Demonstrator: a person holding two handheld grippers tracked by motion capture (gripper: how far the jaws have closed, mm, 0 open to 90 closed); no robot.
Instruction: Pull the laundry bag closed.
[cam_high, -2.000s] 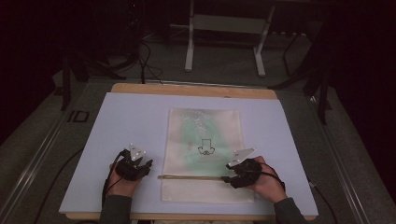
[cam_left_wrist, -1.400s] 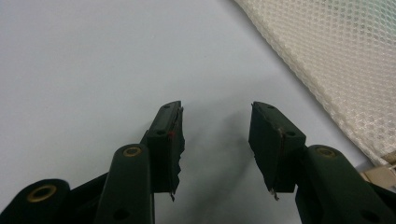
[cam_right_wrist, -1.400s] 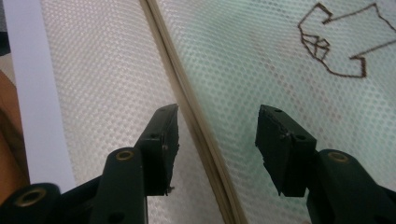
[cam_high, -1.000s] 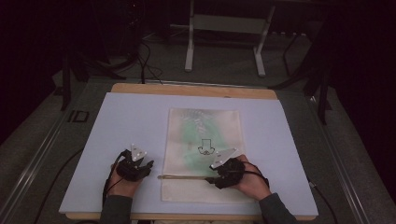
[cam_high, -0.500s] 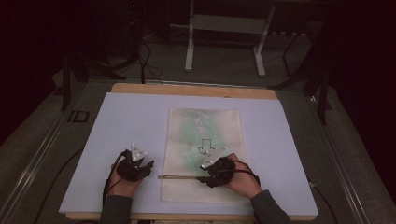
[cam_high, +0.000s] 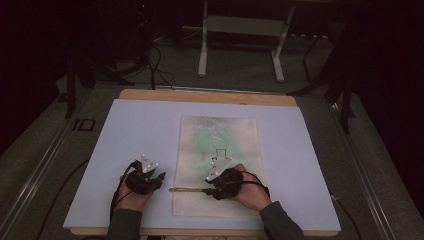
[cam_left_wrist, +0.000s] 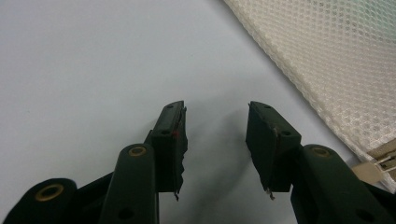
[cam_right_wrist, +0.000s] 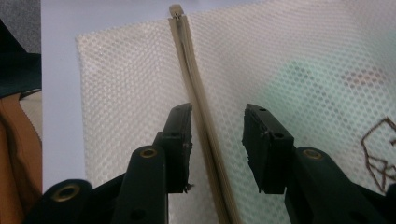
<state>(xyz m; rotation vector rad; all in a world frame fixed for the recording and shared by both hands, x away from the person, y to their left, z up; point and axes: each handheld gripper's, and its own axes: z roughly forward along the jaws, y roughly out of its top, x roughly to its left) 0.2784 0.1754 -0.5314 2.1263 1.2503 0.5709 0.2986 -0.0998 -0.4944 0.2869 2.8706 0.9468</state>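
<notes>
The white mesh zip pouch (cam_high: 218, 165) is lying flat on the pale blue table mat (cam_high: 140, 130). Its beige zipper (cam_right_wrist: 201, 116) is being straddled lengthwise by the right gripper (cam_right_wrist: 215, 135), jaws parted and empty. The left gripper (cam_left_wrist: 215, 135), likewise open, is being held beside the pouch edge.

Mesh bag's (cam_high: 218, 150) contents blurred
</notes>
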